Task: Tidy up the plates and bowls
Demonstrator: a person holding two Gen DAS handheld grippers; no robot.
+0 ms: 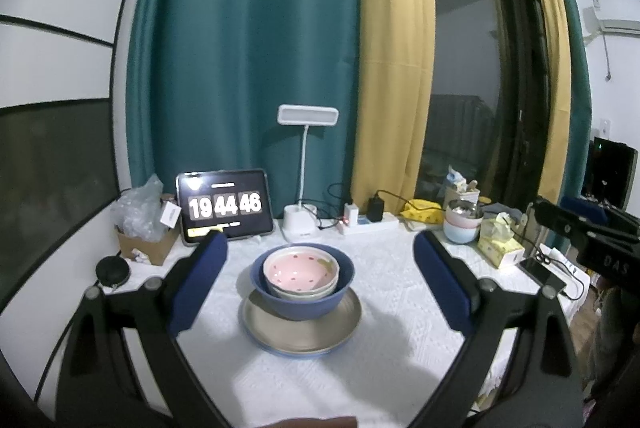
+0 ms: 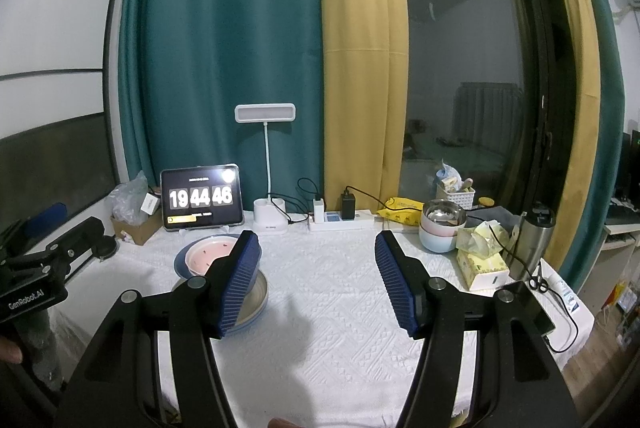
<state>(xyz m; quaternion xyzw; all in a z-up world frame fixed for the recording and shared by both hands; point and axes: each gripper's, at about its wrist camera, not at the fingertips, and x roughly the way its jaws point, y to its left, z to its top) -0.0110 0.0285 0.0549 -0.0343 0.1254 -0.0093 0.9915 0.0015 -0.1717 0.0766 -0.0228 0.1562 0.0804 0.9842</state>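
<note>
**Stacked dishes at desk centre, both grippers empty**

The desk point(image 1: 400, 340) carries a white textured cloth. On it, toward the left of centre, sits one stack: a grey plate point(image 1: 302, 328) with a blue rim at the bottom, a blue bowl point(image 1: 303, 302) on the plate, and inside that a pink bowl point(image 1: 301, 268) with dark spots nested in a pale bowl, of which only the rim and side show.

Left gripper point(image 1: 320, 248): jaws wide apart, nothing between the blue pads; the stack lies ahead of them, in line with the gap, untouched. Right gripper point(image 2: 318, 246): jaws spread wide, empty, over bare cloth; the stack is to its left, partly hidden behind the left pad.

Along the back edge: a tablet point(image 1: 225, 206) showing 19 44 46, a white desk lamp point(image 1: 307, 116), a power strip point(image 1: 370, 225) with chargers plugged in. At the right: a second stack of bowls point(image 2: 442, 228), pink over pale blue with a metal one on top, next to a tissue box point(image 2: 482, 264) and a steel flask point(image 2: 534, 240).
</note>
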